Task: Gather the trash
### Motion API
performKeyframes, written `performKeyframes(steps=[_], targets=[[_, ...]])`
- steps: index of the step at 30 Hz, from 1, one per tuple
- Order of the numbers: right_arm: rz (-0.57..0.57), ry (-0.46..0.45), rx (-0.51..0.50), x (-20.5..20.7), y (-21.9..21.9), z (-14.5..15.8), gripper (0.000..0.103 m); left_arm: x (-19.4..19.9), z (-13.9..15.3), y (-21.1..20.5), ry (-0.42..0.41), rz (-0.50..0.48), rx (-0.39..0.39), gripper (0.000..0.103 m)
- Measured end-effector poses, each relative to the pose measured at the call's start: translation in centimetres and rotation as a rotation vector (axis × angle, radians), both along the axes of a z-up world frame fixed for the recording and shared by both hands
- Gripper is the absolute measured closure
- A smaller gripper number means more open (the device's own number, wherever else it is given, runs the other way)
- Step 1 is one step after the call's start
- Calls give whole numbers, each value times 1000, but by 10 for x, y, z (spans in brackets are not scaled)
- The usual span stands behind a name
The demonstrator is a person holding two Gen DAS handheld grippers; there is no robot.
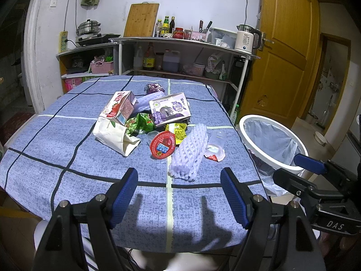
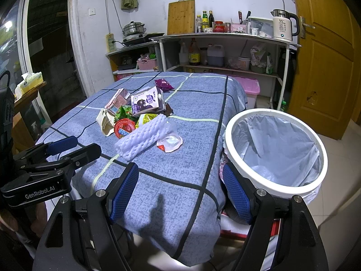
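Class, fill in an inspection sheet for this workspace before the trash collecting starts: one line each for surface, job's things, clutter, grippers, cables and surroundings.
Surface: table under a blue checked cloth.
Job's things: pile of trash mid-table: red carton, purple carton, white foam net, red lid, clear cup, paper bag, green wrapper. White bin with a liner stands beside the table, nothing seen inside.
Clutter: nothing seen beyond the trash.
Grippers: left gripper and right gripper both open, holding nothing, at the near table edge.
Cables: cords run down the back wall; power strip there.
Surroundings: shelves with bottles, kettle, cutting board; wooden door.
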State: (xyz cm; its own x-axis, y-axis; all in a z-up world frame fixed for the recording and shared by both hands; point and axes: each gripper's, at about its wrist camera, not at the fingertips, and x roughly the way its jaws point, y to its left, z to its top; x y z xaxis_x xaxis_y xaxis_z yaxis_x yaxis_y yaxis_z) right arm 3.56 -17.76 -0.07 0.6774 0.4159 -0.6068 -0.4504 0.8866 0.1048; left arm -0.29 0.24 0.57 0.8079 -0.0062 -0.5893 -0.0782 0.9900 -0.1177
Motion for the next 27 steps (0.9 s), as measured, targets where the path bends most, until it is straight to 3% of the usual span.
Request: performKeyframes(steps=[27], targets=[[0,2,0,0,0,1,26,-5,-7,-9,6,-4,2,26]])
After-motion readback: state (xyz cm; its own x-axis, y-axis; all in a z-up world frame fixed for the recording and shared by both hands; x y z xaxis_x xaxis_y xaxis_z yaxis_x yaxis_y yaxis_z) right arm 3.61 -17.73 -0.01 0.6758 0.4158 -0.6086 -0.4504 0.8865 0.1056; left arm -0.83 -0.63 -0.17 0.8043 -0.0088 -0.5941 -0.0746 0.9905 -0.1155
